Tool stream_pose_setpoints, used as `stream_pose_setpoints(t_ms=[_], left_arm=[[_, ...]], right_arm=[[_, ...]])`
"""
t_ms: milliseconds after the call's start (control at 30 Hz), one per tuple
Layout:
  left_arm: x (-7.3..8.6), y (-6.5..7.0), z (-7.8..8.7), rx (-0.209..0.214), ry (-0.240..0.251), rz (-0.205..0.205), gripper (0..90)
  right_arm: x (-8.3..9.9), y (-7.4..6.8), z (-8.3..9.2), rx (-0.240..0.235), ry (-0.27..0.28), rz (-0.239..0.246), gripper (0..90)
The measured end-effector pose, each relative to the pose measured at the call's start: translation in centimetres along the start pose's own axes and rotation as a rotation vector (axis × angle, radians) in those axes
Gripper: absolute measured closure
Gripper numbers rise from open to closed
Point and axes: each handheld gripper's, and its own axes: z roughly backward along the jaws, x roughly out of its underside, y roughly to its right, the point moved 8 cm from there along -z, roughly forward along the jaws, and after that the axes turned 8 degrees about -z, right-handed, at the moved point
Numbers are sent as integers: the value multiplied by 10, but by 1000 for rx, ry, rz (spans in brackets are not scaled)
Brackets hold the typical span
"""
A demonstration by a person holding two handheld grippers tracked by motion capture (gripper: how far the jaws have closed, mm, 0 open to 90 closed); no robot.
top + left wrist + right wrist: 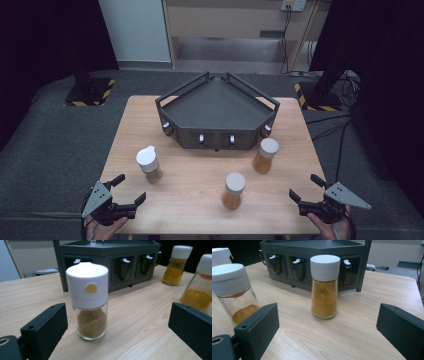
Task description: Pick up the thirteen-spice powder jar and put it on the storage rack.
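1. Progress, judged: nothing is lifted or placed. All three spice jars stand upright on the table, and the shelf of the rack is bare. The work appears to be at its start, with an approach to the jars pending and the whole handling left to do.
2. The clear glass spice jar with brown powder and a white flip-top cap [88, 301] stands centred ahead of the left gripper [127, 189], apart from it. The cap carries a small round yellow mark; the glass is straight-walled and about a third full.
3. The tapered clear jar of orange-yellow powder with a white round cap [324, 287] stands ahead of the right gripper [306, 188], apart from it and near the rack's front right corner.
4. A third clear jar with a little orange powder and a white cap [233, 190] stands near the table's front edge, between the two grippers.
5. Left gripper: jaws spread wide, holding nothing. Right gripper: the same. Each has black, blocky jaws and a grey three-cornered plate.
6. The dark grey angular metal rack with a railed top shelf [218, 102] sits at the far middle of the table; its front face carries small white-tipped hooks.
7. The light wooden table with visible grain [195, 175] is smooth and matte.
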Motion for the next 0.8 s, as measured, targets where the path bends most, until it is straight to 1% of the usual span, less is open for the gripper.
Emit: stream_pose_setpoints(t_ms=[267, 333, 400, 467, 567, 800], left_arm=[[-16, -8, 1, 4, -20, -7, 13], [-20, -11, 0, 11, -24, -8, 13], [-25, -13, -2, 9, -32, -19, 14], [-27, -17, -4, 12, -30, -14, 15], [-29, -23, -7, 12, -40, 1, 14], [-34, -32, -19, 15, -63, 4, 13]], right_arm=[[0, -1, -1, 4, 1, 5, 44], [0, -1, -1, 4, -3, 6, 45], [0, 0, -1, 2, -3, 7, 46], [0, -1, -1, 2, -3, 7, 47], [0, -1, 0, 3, -5, 8, 47], [0, -1, 0, 4, -6, 8, 49]])
